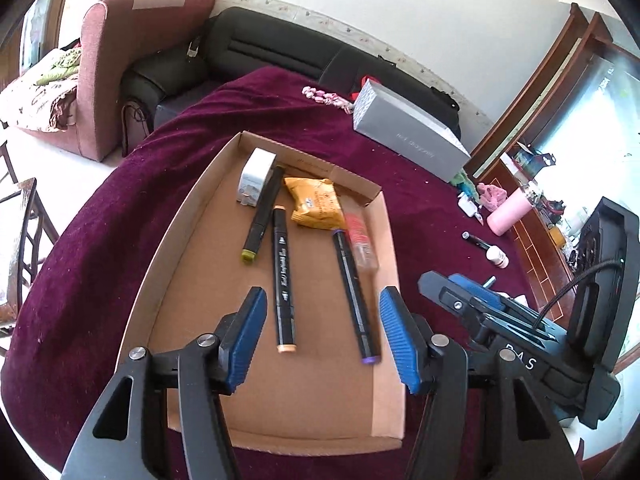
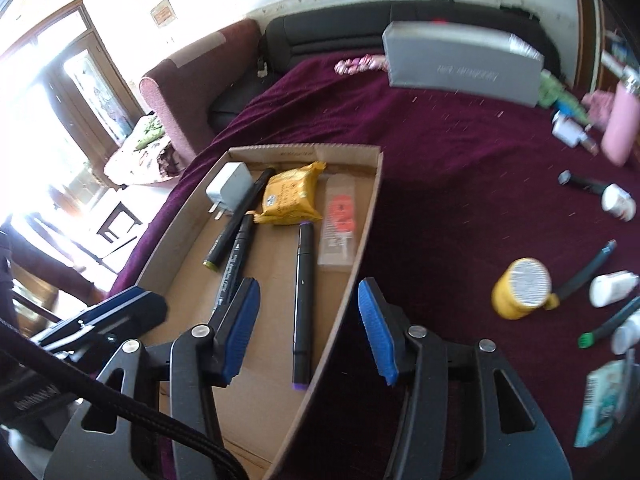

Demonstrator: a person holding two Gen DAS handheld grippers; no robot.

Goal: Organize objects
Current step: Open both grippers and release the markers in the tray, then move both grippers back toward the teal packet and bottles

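Left wrist: left tool (image 1: pixel 322 334) half open, empty, right tool (image 2: pixel 306 330) same, above tray (image 1: pixel 180 240).

Counts: one cardboard tray (image 1: pixel 176 240). Inside it, three black markers, tipped olive (image 1: pixel 262 212), peach (image 1: pixel 284 276) and purple (image 1: pixel 354 292); one white charger plug (image 1: pixel 254 178); one yellow packet (image 1: pixel 316 204); one clear sleeve with red print (image 1: pixel 362 242). Outside on the cloth: one grey box (image 1: pixel 408 132), one pink bottle (image 2: pixel 618 132), one yellow jar (image 2: pixel 520 288).
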